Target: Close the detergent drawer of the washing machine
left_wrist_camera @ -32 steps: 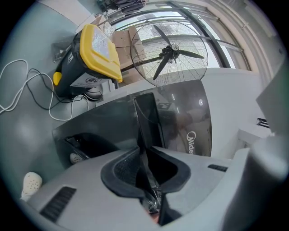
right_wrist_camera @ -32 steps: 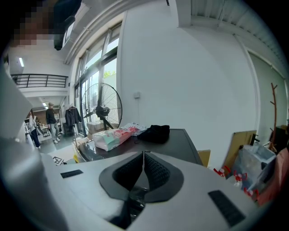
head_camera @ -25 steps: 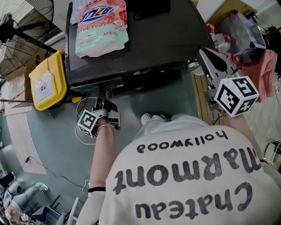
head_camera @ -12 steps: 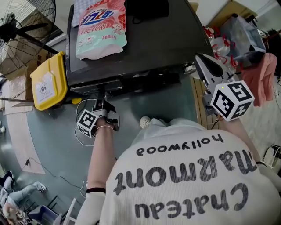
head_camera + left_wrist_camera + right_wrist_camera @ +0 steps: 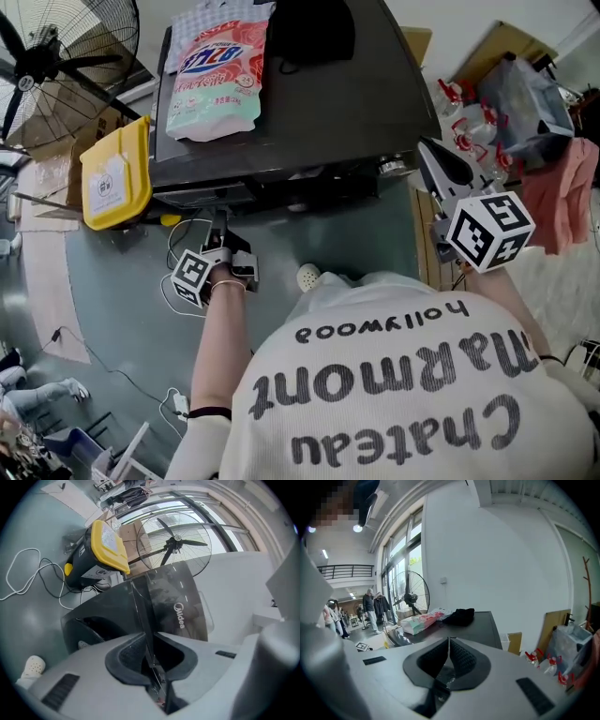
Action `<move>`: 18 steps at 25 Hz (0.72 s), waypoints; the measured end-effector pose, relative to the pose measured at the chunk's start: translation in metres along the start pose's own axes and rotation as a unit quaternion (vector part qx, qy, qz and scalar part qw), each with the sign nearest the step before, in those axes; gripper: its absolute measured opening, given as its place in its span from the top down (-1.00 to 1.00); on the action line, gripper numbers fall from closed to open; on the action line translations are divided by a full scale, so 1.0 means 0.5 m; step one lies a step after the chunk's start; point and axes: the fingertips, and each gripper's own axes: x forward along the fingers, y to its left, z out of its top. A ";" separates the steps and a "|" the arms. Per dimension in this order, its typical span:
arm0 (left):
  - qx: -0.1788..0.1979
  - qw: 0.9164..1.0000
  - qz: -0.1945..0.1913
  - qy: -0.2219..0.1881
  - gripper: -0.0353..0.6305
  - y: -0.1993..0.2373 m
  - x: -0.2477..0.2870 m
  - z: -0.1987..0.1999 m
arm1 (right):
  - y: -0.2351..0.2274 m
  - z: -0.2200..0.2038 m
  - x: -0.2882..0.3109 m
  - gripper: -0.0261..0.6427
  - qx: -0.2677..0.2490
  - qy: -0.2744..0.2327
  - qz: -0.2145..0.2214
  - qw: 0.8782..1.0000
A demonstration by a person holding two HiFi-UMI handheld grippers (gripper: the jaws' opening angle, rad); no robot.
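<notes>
The dark grey washing machine (image 5: 356, 103) fills the top of the head view. My left gripper (image 5: 219, 246) is held at the upper left of the machine's front. There the detergent drawer (image 5: 218, 221) sticks out a little. In the left gripper view the drawer's thin dark front panel (image 5: 140, 606) runs between the pads. My left gripper (image 5: 150, 639) is closing and pinches that panel. My right gripper (image 5: 427, 152) hovers off the machine's right front corner. Its pads meet in the right gripper view (image 5: 449, 641), shut with nothing between them.
A detergent bag (image 5: 214, 75) and a black cloth (image 5: 305, 28) lie on the machine's top. A yellow-lidded bin (image 5: 117, 173) and a standing fan (image 5: 56, 66) are at its left. A white cable (image 5: 178, 286) and my white shoe (image 5: 309, 277) are on the floor. Spray bottles (image 5: 469, 112) stand at the right.
The head view has shifted, so the machine sits lower and further right in the picture. My left gripper has stayed at the drawer. My right gripper has drifted slightly left.
</notes>
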 end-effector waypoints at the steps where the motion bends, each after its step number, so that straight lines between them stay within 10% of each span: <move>1: 0.006 1.000 -0.005 -0.001 0.73 -0.011 -0.010 -0.009 | -0.002 -0.003 -0.004 0.82 0.003 0.000 0.005 1.000; 18: 0.179 0.977 -0.086 -0.080 0.87 -0.311 -0.246 -0.166 | 0.093 -0.033 0.011 0.82 0.018 -0.002 0.197 0.980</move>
